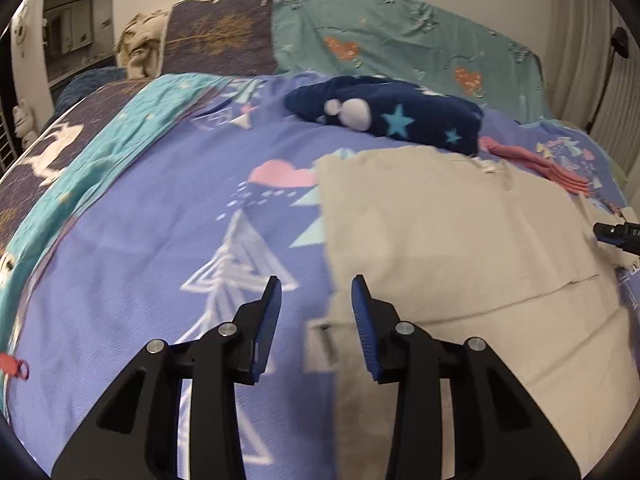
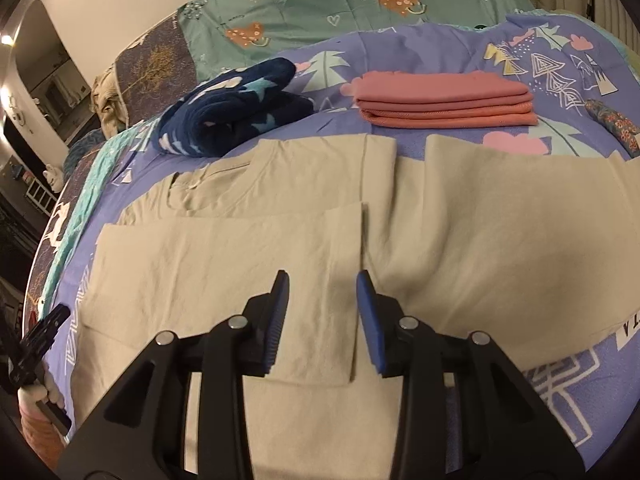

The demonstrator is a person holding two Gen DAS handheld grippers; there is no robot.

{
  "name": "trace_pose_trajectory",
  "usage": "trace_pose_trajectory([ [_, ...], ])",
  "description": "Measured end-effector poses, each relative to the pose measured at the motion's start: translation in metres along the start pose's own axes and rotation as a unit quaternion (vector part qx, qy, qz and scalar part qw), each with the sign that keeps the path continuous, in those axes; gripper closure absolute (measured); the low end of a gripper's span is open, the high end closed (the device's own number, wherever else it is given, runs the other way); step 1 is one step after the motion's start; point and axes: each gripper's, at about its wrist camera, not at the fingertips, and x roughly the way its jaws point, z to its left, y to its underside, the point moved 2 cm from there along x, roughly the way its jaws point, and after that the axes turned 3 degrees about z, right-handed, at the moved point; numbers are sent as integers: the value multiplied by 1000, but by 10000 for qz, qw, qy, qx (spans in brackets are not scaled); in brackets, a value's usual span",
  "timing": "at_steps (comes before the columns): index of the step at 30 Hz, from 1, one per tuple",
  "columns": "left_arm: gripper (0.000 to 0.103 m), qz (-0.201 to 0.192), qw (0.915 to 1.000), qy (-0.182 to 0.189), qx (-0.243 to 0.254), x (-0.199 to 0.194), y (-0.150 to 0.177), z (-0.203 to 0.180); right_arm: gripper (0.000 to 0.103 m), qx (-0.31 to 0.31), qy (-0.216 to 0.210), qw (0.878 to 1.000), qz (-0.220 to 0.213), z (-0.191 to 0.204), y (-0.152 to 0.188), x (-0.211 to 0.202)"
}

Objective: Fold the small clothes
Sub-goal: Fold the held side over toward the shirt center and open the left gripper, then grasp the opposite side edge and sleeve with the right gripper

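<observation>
A beige T-shirt [image 2: 460, 216] lies flat on the purple patterned bedspread [image 2: 560, 392], with one side folded inward over the body [image 2: 224, 264]. It also shows in the left wrist view [image 1: 448, 232]. My right gripper [image 2: 323, 280] is open and empty, just above the edge of the folded flap. My left gripper [image 1: 316, 286] is open and empty, over the shirt's left edge where it meets the bedspread [image 1: 160, 240]. The right gripper's tip [image 1: 618, 236] shows at the far right of the left wrist view; the left gripper [image 2: 36, 340] shows at the left edge of the right wrist view.
A folded pink garment stack [image 2: 448, 100] lies behind the shirt, also seen in the left wrist view [image 1: 540, 164]. A rolled navy star blanket [image 2: 232, 108] lies at the back left, also seen in the left wrist view [image 1: 392, 110]. Teal pillows [image 2: 340, 4] stand against the wall.
</observation>
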Motion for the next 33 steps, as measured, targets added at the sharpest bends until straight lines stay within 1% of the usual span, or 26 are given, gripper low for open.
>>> trace_pose_trajectory([
  [1, 65, -54, 9999, 98, 73, 2, -5, -9, 67, -49, -74, 10000, -25, 6, 2, -5],
  [3, 65, -116, 9991, 330, 256, 8, -14, -29, 67, -206, -387, 9990, -81, 12, 6, -5],
  [4, 65, -59, 9987, 393, 326, 14, -16, -36, 67, -252, -492, 9985, -60, 15, 9, -5],
  [5, 65, 113, 9985, 378, 379, 24, -16, -43, 67, -291, -509, 9983, 23, 17, 13, 0],
  [6, 65, 327, 9982, 303, 397, 36, -15, -47, 66, -312, -247, 9989, 252, 16, 18, 12],
  [7, 63, 694, 9965, 126, 449, 58, -10, -50, 68, -320, -25, 9986, 414, 14, 23, 22],
  [8, 62, 631, 9965, 45, 550, 68, -4, -53, 69, -405, 30, 9987, 316, 13, 27, 27],
  [9, 62, 512, 9969, 5, 600, 68, -4, -54, 69, -585, 68, 9982, 82, 15, 31, 26],
  [12, 61, 529, 9967, -34, 619, 66, -6, -55, 69, -719, 241, 9971, 56, 20, 33, 22],
  [14, 61, 492, 9972, 24, 569, 64, -7, -54, 69, -771, 358, 9964, 18, 23, 34, 16],
  [16, 61, 392, 9977, 19, 554, 54, -8, -55, 69, -785, 591, 9951, -117, 21, 34, 2],
  [17, 61, 306, 9978, 54, 588, 48, -7, -56, 69, -809, 719, 9937, -282, 18, 33, -7],
  [18, 61, 191, 9976, 135, 647, 41, -6, -60, 68, -849, 890, 9909, -539, 10, 31, -22],
  [19, 61, 76, 9969, 242, 744, 33, -7, -66, 68, -873, 1137, 9871, -716, -2, 26, -31],
  [20, 61, 14, 9960, 326, 829, 28, -9, -72, 66, -884, 1564, 9798, -880, -19, 20, -45],
  [21, 61, -20, 9951, 416, 898, 25, -11, -79, 66, -883, 1856, 9743, -925, -33, 16, -50],
  [23, 57, -44, 9932, 646, 972, 23, -16, -96, 65, -911, 2706, 9534, -980, -66, 7, -63],
  [24, 50, -31, 9924, 709, 1005, 26, -17, -103, 65, -965, 3319, 9335, -957, -89, 1, -68],
  [25, 47, 9, 9918, 726, 1053, 31, -17, -110, 64, -1004, 3800, 9150, -914, -107, -3, -71],
  [26, 47, 86, 9914, 733, 1081, 38, -16, -116, 63, -1078, 4389, 8884, -807, -129, -7, -71],
  [27, 47, 246, 9910, 774, 1069, 49, -12, -122, 63, -1156, 4702, 8722, -689, -143, -9, -69],
  [28, 46, 443, 9904, 803, 1032, 60, -7, -126, 62, -1223, 4895, 8616, -552, -155, -8, -66],
  [29, 44, 540, 9903, 732, 1051, 66, -4, -129, 60, -1281, 5003, 8553, -420, -163, -8, -61],
  [31, 41, 508, 9904, 686, 1090, 65, -7, -131, 60, -1433, 5199, 8419, -179, -183, -6, -51],
  [32, 40, 518, 9904, 671, 1090, 65, -6, -132, 59, -1499, 5270, 8364, -175, -190, -5, -48],
  [33, 39, 508, 9905, 674, 1090, 66, -5, -132, 59, -1587, 5288, 8333, -284, -196, -6, -48],
])
